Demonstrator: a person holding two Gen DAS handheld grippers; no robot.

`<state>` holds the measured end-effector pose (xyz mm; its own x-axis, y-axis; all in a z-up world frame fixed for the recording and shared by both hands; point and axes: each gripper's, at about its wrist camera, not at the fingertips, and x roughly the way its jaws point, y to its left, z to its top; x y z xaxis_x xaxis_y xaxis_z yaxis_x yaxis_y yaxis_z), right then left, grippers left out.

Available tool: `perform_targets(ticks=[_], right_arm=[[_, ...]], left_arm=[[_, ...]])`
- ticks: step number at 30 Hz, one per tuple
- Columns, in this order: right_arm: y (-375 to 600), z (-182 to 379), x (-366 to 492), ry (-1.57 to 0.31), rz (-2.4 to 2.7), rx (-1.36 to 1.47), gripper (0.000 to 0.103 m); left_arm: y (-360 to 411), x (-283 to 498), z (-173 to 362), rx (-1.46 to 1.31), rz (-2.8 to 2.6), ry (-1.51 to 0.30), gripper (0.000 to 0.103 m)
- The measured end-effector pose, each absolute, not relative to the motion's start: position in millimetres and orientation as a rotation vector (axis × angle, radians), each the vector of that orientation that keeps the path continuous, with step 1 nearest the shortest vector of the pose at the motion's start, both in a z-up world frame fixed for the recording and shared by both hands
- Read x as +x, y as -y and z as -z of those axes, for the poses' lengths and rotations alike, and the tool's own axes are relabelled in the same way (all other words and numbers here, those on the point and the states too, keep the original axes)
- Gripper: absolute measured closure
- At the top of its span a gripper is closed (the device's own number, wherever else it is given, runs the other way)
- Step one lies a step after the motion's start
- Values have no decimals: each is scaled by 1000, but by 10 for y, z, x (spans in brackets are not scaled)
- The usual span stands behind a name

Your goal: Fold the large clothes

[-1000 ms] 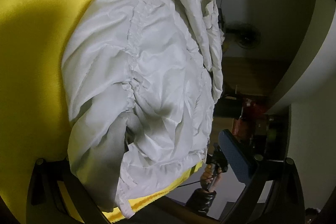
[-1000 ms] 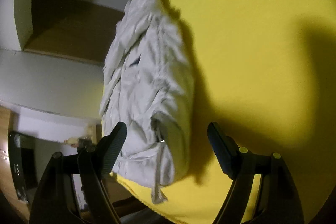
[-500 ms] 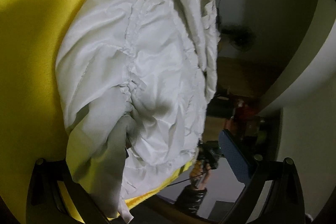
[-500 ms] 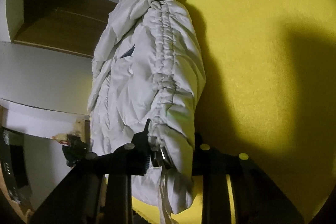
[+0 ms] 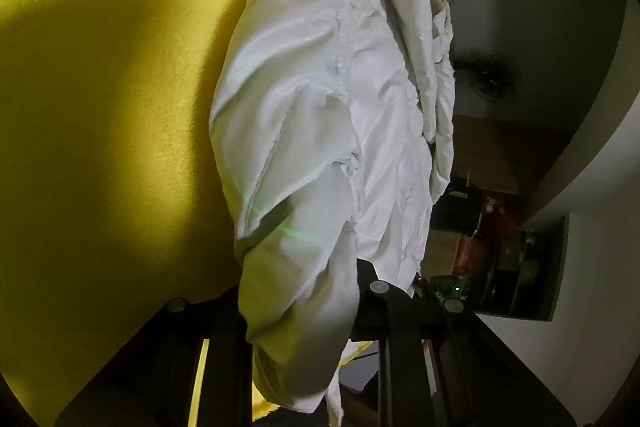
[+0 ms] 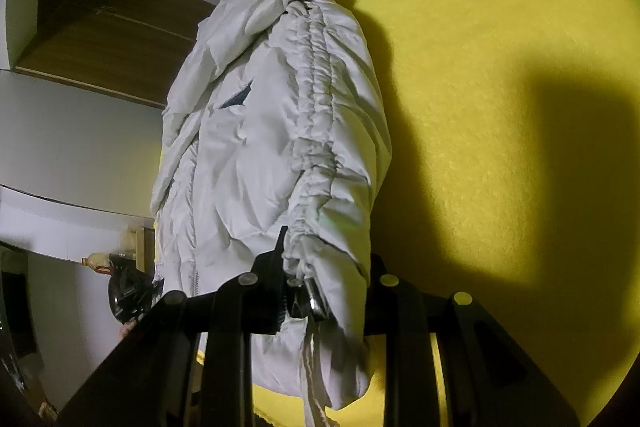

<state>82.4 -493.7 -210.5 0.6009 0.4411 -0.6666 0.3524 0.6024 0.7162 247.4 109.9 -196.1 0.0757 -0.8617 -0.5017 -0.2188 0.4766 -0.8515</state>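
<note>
A white padded jacket (image 5: 328,115) lies bunched along the edge of a yellow cloth-covered surface (image 5: 100,107). My left gripper (image 5: 300,291) has a thick fold of the jacket's near end between its jaws, which are closing with the pads pressing the fabric. In the right wrist view the same jacket (image 6: 272,131) shows its gathered seam and a drawcord. My right gripper (image 6: 324,287) grips the hem by the cord stopper; its jaws are opening slightly, but the fabric stays pinched between them.
The yellow surface (image 6: 500,67) spreads wide on the far side of the jacket, with dark shadows across it. Beyond the jacket's edge are a white wall, a brown wooden panel (image 6: 100,27), a wall fan (image 5: 492,83) and cluttered shelves (image 5: 512,259).
Both grippers went from wide open to closed on the jacket's near end, the right first and then the left. The jacket now stands bunched and raised between the fingers.
</note>
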Motion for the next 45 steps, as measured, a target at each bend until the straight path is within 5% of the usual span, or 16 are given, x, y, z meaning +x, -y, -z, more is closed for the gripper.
perform_targets(ticks=[6, 15, 25, 29, 32, 36, 45], right_arm=[[4940, 2125, 819, -962, -51, 960, 79], [4963, 2031, 754, -916, -97, 984, 90], [4909, 1773, 667, -885, -134, 955, 91], [4921, 1882, 710, -914, -98, 954, 85], [4949, 1964, 711, -927, -73, 974, 80], [4957, 1987, 713, -919, -78, 980, 88], [4939, 1840, 614, -870, -118, 971, 93]], left_arm=[[-1132, 2511, 2102, -1095, 650, -1479, 77], [-1120, 2491, 1973, -1056, 679, -1429, 89], [-1175, 2419, 1790, -1014, 696, -1380, 91], [-1229, 2468, 1964, -1072, 652, -1417, 63], [-1143, 2504, 1983, -1048, 668, -1427, 66], [-1107, 2513, 1975, -988, 648, -1450, 93], [-1019, 2356, 1642, -874, 665, -1371, 99]])
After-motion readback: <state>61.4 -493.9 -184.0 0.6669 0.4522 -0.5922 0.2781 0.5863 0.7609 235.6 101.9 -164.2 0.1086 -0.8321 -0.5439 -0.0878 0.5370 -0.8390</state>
